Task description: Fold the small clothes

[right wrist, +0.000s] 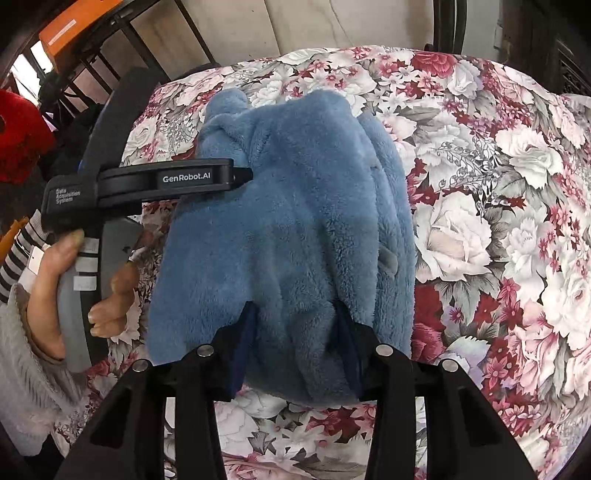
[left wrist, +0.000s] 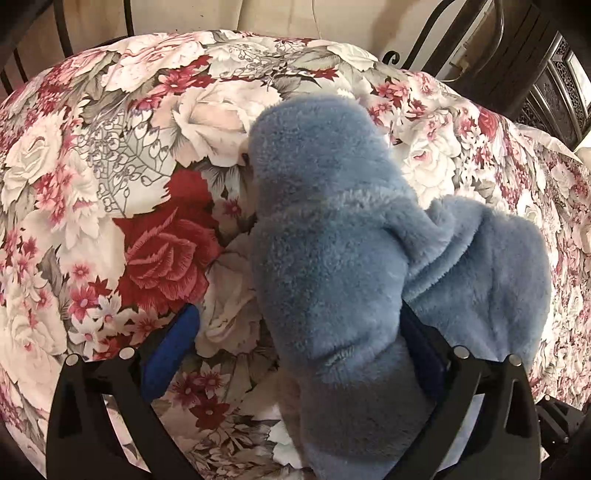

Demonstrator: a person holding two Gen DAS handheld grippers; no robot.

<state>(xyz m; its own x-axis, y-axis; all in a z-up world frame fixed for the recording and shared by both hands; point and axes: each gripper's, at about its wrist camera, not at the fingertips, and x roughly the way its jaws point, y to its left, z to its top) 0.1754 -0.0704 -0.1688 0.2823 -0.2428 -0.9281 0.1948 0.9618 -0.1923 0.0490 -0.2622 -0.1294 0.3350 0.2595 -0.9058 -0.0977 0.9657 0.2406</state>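
Observation:
A fluffy blue fleece garment [left wrist: 332, 240] lies bunched on the floral tablecloth [left wrist: 147, 147]. In the left wrist view my left gripper [left wrist: 299, 343] stands wide open. Its left pad [left wrist: 173, 350] is clear of the fleece, and the garment drapes against and over the right finger [left wrist: 424, 354]. In the right wrist view the garment [right wrist: 295, 206] spreads ahead, and my right gripper [right wrist: 295, 343] has its two blue pads pressed into a bulging fold at the near edge. The left gripper [right wrist: 245, 173] reaches in from the left over the garment's left side, held by a hand [right wrist: 55, 266].
The floral cloth [right wrist: 480, 221] covers a round table that drops off at the far and right edges. Black metal chair backs [left wrist: 443, 26] stand behind it, a dark carved cabinet [left wrist: 554, 85] at the far right. An orange box [right wrist: 74, 22] and something red [right wrist: 18, 136] sit at the left.

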